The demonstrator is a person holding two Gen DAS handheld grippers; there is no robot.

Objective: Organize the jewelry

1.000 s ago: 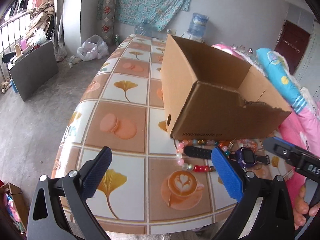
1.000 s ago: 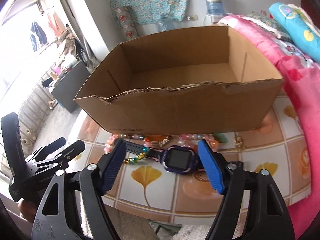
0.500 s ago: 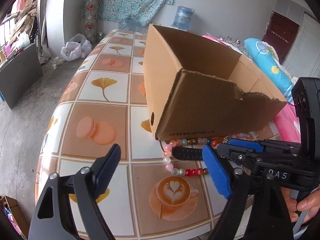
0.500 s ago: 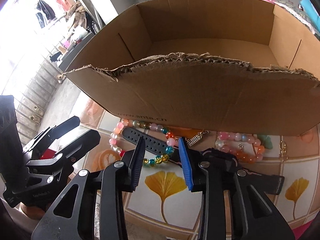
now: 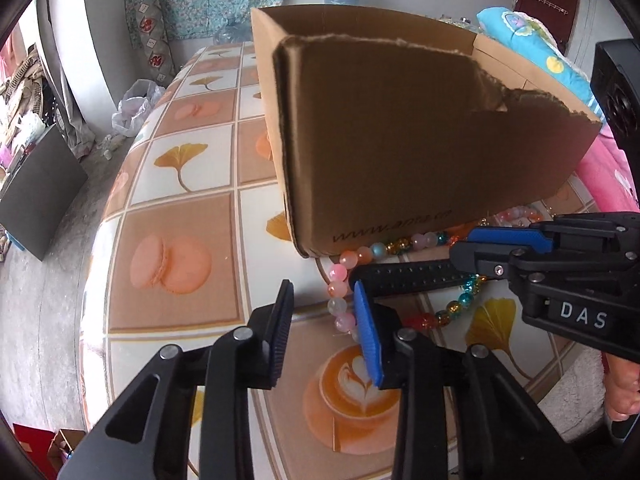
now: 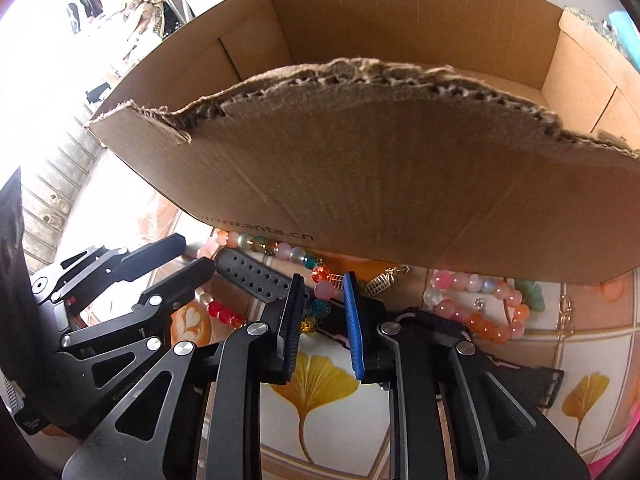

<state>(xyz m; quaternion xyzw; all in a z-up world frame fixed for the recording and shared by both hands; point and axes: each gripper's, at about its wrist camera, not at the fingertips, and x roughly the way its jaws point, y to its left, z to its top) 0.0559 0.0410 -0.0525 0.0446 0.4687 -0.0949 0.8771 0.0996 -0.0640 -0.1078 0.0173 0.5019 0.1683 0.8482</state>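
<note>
Gripping nothing: left gripper point(image 5: 324, 320), jaws apart, low over tabletop point(image 5: 176, 200), black watch strap point(image 5: 404, 276) tip at 1 o'clock. Right gripper point(image 6: 320, 316), jaws narrowly parted astride strap and bead bracelet point(image 6: 320, 292); grip on either cannot be told. Pink-orange bead bracelet point(image 6: 476, 316) at 3 o'clock. Cardboard box point(image 6: 380, 184) at 12 o'clock, open-topped, torn rim, jewelry lying along its base.

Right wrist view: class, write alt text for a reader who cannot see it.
The right gripper, fingers narrowly apart, reaches down at a black watch strap tangled with colourful bead bracelets on a tiled-pattern tablecloth. A torn-edged, open cardboard box stands right behind them, and the left gripper comes in from the left.
</note>
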